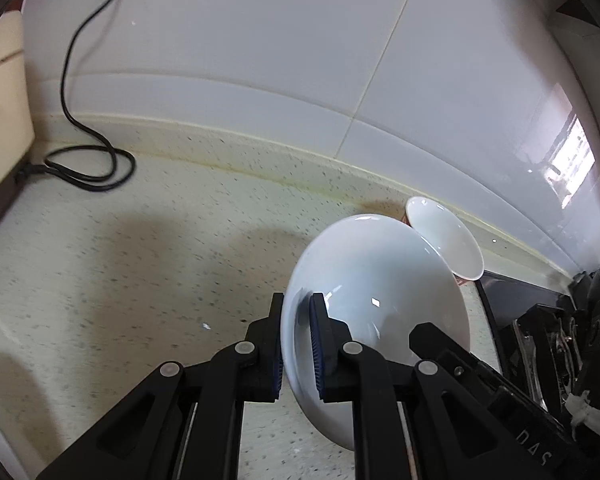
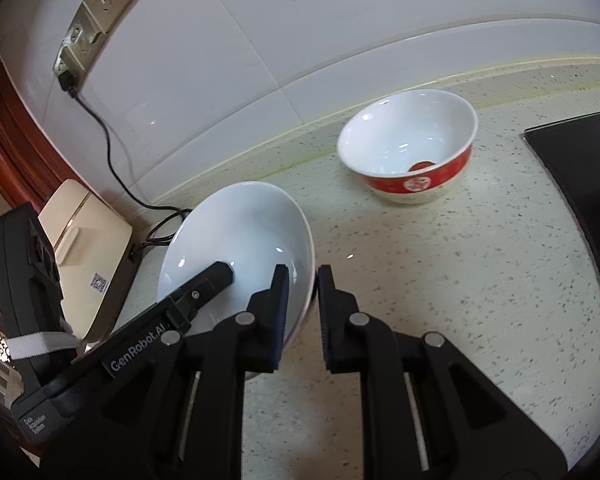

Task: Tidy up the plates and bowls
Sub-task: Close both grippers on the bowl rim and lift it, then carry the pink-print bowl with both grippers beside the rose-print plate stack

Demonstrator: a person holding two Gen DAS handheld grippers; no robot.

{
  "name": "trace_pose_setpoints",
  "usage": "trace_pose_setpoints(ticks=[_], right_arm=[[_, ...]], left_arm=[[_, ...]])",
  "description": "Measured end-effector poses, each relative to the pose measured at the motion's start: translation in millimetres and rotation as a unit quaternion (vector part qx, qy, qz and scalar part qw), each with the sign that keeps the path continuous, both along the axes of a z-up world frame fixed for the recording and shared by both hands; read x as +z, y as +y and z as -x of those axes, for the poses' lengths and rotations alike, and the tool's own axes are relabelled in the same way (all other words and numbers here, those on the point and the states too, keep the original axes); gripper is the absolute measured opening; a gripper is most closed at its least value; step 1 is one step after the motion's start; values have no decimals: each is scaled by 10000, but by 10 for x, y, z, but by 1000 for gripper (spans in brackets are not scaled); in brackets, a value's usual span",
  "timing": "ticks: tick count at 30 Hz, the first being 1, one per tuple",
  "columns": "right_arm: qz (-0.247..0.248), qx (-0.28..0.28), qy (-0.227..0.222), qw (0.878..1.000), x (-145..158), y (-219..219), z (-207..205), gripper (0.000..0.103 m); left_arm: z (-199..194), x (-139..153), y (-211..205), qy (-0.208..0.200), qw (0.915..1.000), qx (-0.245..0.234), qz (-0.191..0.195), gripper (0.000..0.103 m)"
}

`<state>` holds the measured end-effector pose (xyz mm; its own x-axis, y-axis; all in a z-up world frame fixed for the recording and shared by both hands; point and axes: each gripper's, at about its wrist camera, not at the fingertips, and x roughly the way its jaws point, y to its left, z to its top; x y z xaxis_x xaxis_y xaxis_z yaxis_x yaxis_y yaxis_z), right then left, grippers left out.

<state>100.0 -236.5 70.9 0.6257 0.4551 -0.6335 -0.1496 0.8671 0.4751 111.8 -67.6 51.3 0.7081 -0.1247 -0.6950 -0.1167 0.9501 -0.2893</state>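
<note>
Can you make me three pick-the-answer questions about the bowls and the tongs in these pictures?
1. Where does the red-banded bowl stand?
A. On the speckled counter near the tiled wall
B. Inside the white bowl
C. On the black cooktop

2. How many bowls show in the right wrist view?
A. One
B. Two
C. Four

3. What are the tongs doing to the white bowl?
A. Both pairs hang open, far from it
B. Only one pair touches it
C. Both pairs are shut on its rim, on opposite sides

Answers:
1 A: it sits upright on the counter, apart from the white bowl.
2 B: only the white bowl and the red-banded bowl appear.
3 C: the left tongs pinch one edge and the right tongs pinch the other.
</note>
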Motion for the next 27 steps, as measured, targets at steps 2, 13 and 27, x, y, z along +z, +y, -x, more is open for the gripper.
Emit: trace_pose_setpoints(ticks=[2, 13, 27], right_arm=[[-43, 49, -36, 10000, 16, 26, 17, 17], [-115, 182, -254, 9994, 139, 120, 109, 17], [-64, 766, -674, 9948, 295, 515, 397, 17]], left_arm=[[44, 36, 5, -8, 9999, 37, -93, 12], [266, 134, 70, -151, 9997, 81, -184, 12], [775, 337, 473, -649, 9967, 481, 26, 12]])
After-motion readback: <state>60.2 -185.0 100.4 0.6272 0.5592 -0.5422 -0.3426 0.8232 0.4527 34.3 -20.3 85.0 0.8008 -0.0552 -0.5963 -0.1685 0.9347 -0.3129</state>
